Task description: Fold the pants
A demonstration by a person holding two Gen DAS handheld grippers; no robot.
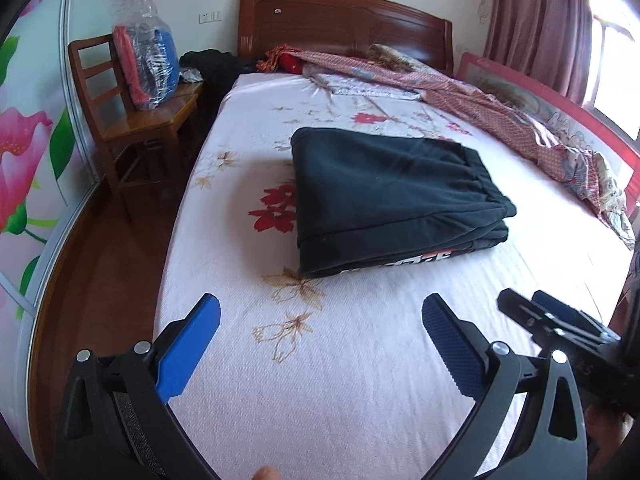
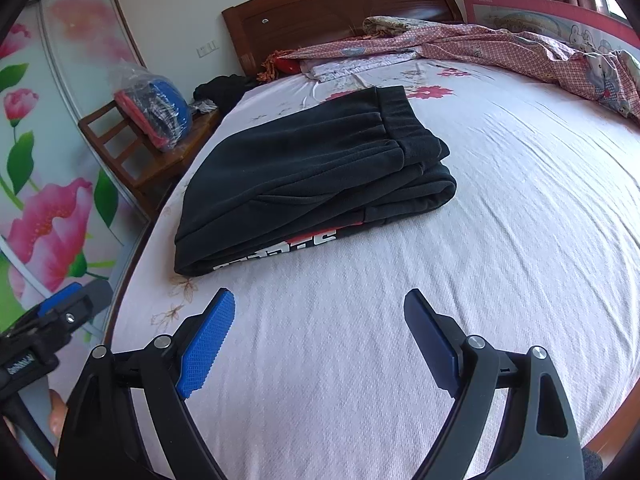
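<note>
Black pants (image 1: 392, 196) lie folded in a thick rectangular stack on the bed's white floral sheet (image 1: 320, 360), with white and red lettering showing at the near edge. They also show in the right wrist view (image 2: 308, 176), waistband at the far right. My left gripper (image 1: 320, 312) is open and empty, held above the sheet short of the pants. My right gripper (image 2: 320, 308) is open and empty, also short of the pants. The right gripper shows at the lower right of the left wrist view (image 1: 560, 320). The left gripper shows at the lower left of the right wrist view (image 2: 56, 312).
A crumpled pink patterned quilt (image 1: 500, 108) lies along the far and right side of the bed, against a red guard rail (image 1: 560, 92). A wooden headboard (image 1: 340, 24) stands at the back. A wooden chair (image 1: 132, 120) with bagged clothes (image 1: 148, 60) stands left, beside a floral wardrobe (image 1: 32, 140).
</note>
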